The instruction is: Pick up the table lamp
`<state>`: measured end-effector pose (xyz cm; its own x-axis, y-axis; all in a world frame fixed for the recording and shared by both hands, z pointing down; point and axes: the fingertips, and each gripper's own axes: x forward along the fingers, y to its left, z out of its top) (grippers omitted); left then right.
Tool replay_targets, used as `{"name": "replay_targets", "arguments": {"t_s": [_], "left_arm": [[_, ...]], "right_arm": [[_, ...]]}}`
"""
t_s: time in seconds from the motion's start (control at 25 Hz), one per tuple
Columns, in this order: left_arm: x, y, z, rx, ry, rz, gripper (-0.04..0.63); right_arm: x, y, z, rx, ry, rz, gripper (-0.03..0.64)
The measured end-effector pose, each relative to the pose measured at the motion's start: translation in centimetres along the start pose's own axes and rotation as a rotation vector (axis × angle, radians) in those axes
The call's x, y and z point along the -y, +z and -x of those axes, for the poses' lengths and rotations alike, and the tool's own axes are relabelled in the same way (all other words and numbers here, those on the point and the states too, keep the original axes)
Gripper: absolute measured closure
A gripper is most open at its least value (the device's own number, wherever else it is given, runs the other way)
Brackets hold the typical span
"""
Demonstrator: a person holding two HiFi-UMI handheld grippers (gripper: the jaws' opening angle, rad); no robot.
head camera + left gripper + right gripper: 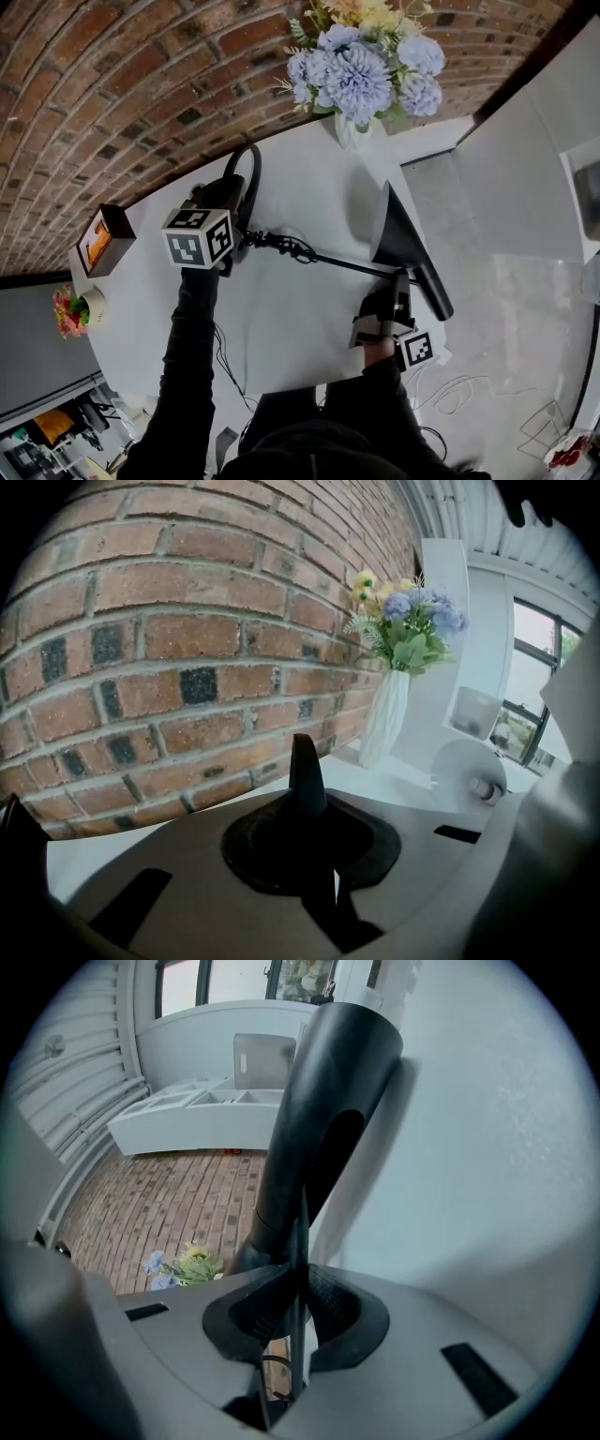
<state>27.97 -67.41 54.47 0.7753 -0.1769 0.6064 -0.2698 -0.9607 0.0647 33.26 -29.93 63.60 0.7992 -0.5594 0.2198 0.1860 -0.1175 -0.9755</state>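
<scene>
Gripping table lamp [403,239] stem in right hand-held gripper [298,1288], left hand-held gripper [305,771] closed near its base

The table lamp [410,246] is black all over, shade and thin stem alike. The table [309,178] is plain white. The brick wall [112,84] is red-brown with pale mortar lines and a few dark bricks. The flowers [361,70] are pale blue and yellow with green leaves, in a white vase [384,719]. The left gripper [307,771] and the right gripper [295,1297] are grey with black jaws, and their cubes bear black-and-white square markers. The sleeves [192,356] are black
</scene>
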Motion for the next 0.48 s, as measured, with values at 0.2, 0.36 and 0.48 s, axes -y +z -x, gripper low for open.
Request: {"name": "replay_targets", "arguments": {"t_s": [0.2, 0.36, 0.48], "left_arm": [[0.7, -0.4, 0.8, 0.008, -0.004, 0.007, 0.569], [1.4, -0.7, 1.8, 0.02, -0.007, 0.027, 0.569], [1.7, -0.4, 2.6, 0.04, -0.003, 0.027, 0.569]], "right_arm": [[-0.1, 0.9, 0.3, 0.018, -0.003, 0.029, 0.566], [-0.8, 1.7, 0.6, 0.016, 0.027, 0.038, 0.566], [-1.2, 1.9, 0.7, 0.013, 0.033, 0.026, 0.566]]}}
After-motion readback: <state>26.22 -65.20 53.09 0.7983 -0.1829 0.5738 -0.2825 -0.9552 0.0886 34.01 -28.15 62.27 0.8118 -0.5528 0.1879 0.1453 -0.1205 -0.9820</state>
